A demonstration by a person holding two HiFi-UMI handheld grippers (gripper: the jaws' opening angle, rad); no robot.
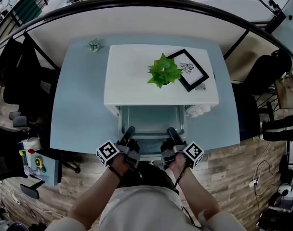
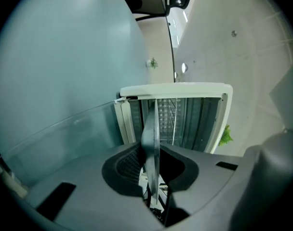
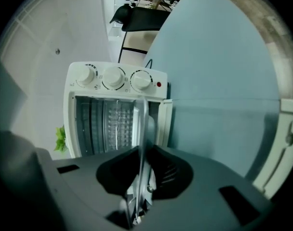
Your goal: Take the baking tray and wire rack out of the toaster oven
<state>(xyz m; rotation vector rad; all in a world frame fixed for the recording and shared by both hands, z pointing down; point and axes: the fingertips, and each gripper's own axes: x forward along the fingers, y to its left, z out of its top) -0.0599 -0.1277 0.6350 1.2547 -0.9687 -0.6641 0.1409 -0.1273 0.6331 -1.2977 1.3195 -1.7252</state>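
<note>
- Your left gripper [image 1: 129,131] is clamped nearly shut on the tray's [image 2: 150,129] thin rim.
- Your right gripper [image 1: 171,132] pinches the same rim.
- The tray reaches ahead of both jaws, over the open door [image 3: 219,129].
- The rack [image 3: 118,119] sits further ahead, inside the oven [image 3: 115,78].

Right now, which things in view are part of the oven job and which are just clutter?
Job: white toaster oven, door open; thin grey metal baking tray, gripped by left claw and right claw; metal wire rack inside the oven.
Lying about: green leafy plant and black-framed picture on the oven top; small plant on the pale blue table.
</note>
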